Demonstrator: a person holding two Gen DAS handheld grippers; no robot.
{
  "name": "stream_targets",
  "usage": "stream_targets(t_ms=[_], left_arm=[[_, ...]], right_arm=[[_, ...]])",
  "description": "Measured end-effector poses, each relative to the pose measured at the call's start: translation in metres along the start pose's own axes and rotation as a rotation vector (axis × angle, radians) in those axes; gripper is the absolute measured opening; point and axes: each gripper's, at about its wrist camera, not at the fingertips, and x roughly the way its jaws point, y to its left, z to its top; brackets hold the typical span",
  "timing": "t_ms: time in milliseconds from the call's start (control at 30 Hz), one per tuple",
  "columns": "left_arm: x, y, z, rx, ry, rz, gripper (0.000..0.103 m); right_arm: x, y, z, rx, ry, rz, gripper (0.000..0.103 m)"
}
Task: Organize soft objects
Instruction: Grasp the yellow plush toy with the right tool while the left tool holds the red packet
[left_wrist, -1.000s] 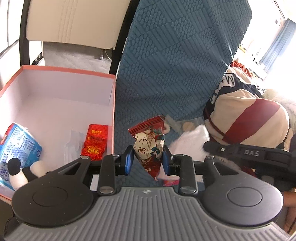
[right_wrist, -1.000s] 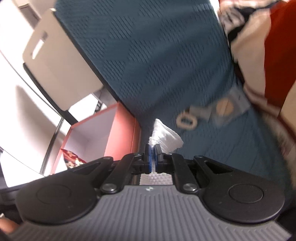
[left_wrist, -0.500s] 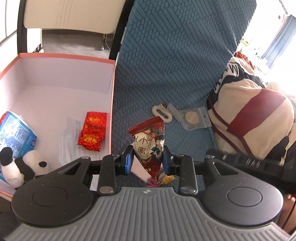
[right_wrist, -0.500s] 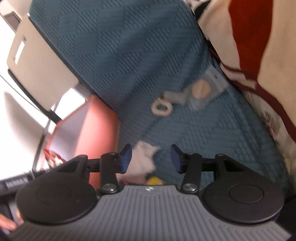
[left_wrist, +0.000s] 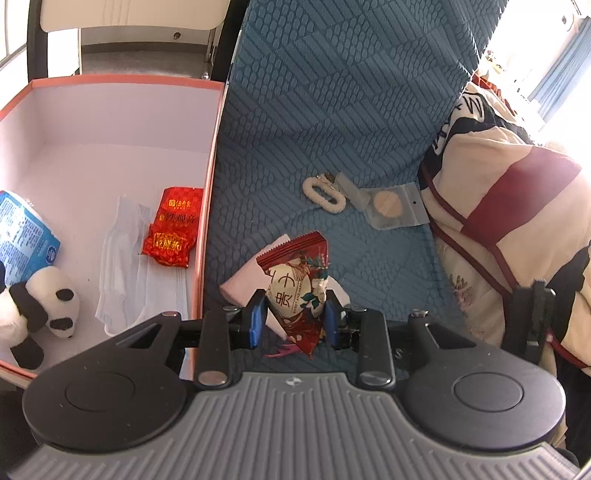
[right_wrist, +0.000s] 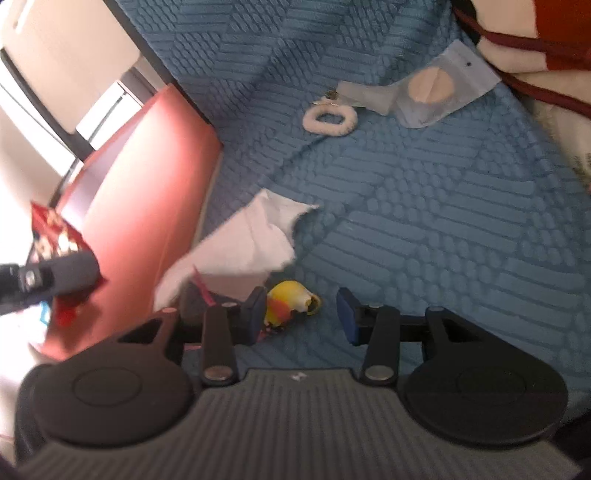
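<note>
Blue bedspread (left_wrist: 332, 110); gripped snack packet (left_wrist: 295, 288) upright.

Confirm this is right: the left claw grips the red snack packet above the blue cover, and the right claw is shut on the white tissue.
Not quite. In the right wrist view the right claw is open, and the white tissue lies on the blue cover. The left claw does grip the red snack packet.

A blue textured bedspread (left_wrist: 332, 140) carries an orange box (left_wrist: 212, 177) at nine o'clock, white tissue (right_wrist: 251, 240) centrally, a fuzzy white ring (left_wrist: 324, 192) and clear pouch (left_wrist: 393, 206) toward one o'clock, a striped quilt (left_wrist: 506, 221) at three.
</note>
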Motion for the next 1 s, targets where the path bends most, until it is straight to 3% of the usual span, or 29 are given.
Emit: stream_targets(t_ms=[167,333,667,1000], left_arm=[[0.0,0.003,-0.003,-0.011,0.002,0.006,0.037],[0.001,0.004,-0.004,-0.021,0.003,0.004,0.037],[0.0,0.0,-0.005,-0.017,0.003,-0.015,0.037],[-0.009,-0.006,0.0,0.006,-0.009,-0.033,0.037]], right_arm=[[0.012,0.011,0.0,-0.064,0.036,-0.008,0.041],[0.004,0.014,-0.006,-0.101,-0.001,-0.026,0.04],[-0.047,0.012,0.008,-0.138,-0.113,-0.121,0.04],[-0.087,0.024,0.02,-0.16,-0.152,-0.179,0.04]])
